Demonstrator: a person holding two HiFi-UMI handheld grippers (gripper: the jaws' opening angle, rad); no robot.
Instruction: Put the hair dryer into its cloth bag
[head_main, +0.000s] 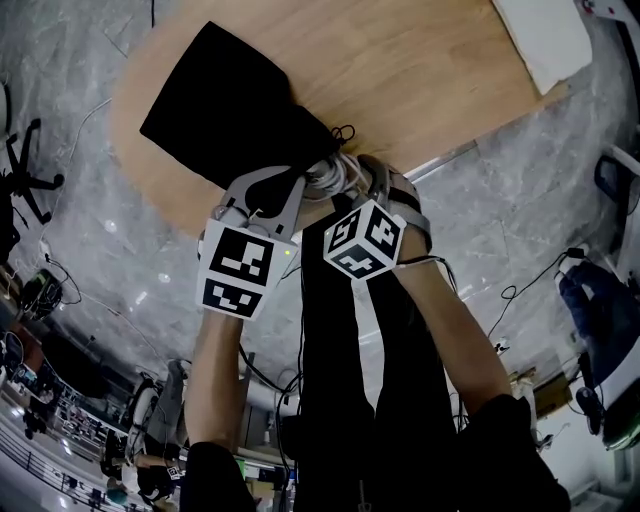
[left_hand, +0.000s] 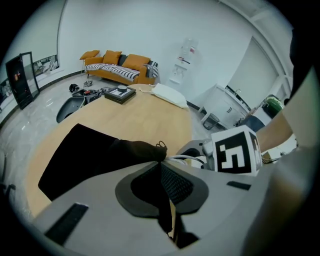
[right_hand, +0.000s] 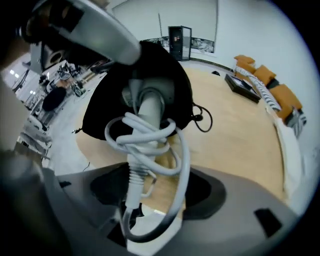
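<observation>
2 grippers at the near edge of the wooden table (head_main: 430, 80), both aimed down at the mouth of the black bag (head_main: 225, 110). On the left gripper (left_hand: 162, 167): jaws clamped tight on a fold of cloth at the bag's mouth. On the right gripper (right_hand: 150, 200): jaws wide apart, gripping nothing, grey cord (right_hand: 182, 165) looping down between them. Hair dryer (right_hand: 150, 107): upper part hidden inside the bag, handle poking out of the mouth, cord wound round it. Bag flat on the table, drawstring (right_hand: 204, 119) loose beside the mouth.
</observation>
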